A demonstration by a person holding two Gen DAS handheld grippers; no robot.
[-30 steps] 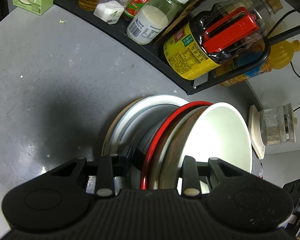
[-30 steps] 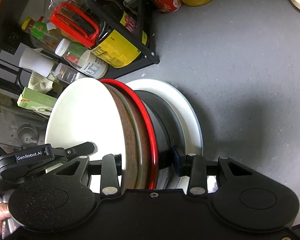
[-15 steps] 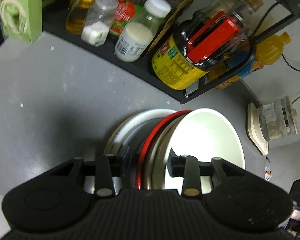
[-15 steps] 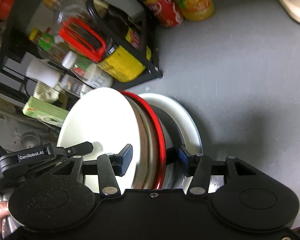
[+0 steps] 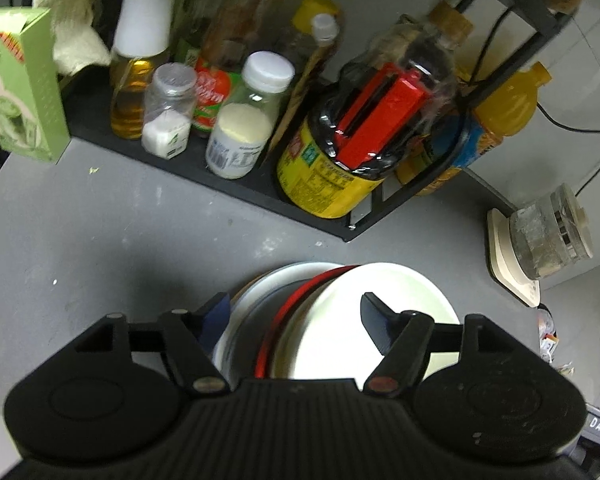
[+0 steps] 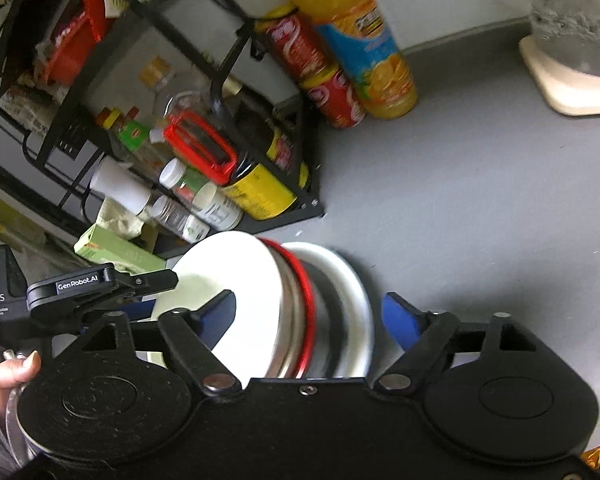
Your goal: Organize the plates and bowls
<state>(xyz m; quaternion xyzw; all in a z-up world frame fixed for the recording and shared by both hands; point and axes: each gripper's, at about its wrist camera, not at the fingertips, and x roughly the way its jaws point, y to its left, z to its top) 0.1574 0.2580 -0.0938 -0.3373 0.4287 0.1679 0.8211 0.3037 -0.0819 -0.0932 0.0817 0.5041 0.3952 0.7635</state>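
Grey desk, and right in the middle of it sits the stack of plates and bowls, white bowl on top, a red-rimmed dish under it, a dark one and a white plate at the bottom. And there's the release! A second ago both sets of fingers were pinched onto the stack's rims; now the left gripper has its jaws opening, pads clear of the rims with the pile between them, and the right gripper is spreading wide as well, blue pads off the crockery on either side. Both views have pulled up and away too: the black rack of bottles and jars, just behind the stack, now fills far more of the picture than it did. The stack stays put on the desk in front of that rack, near its corner. My read: the nested pile has been set down and let go, so this placement looks finished, and the hands appear free for whatever dish is left.
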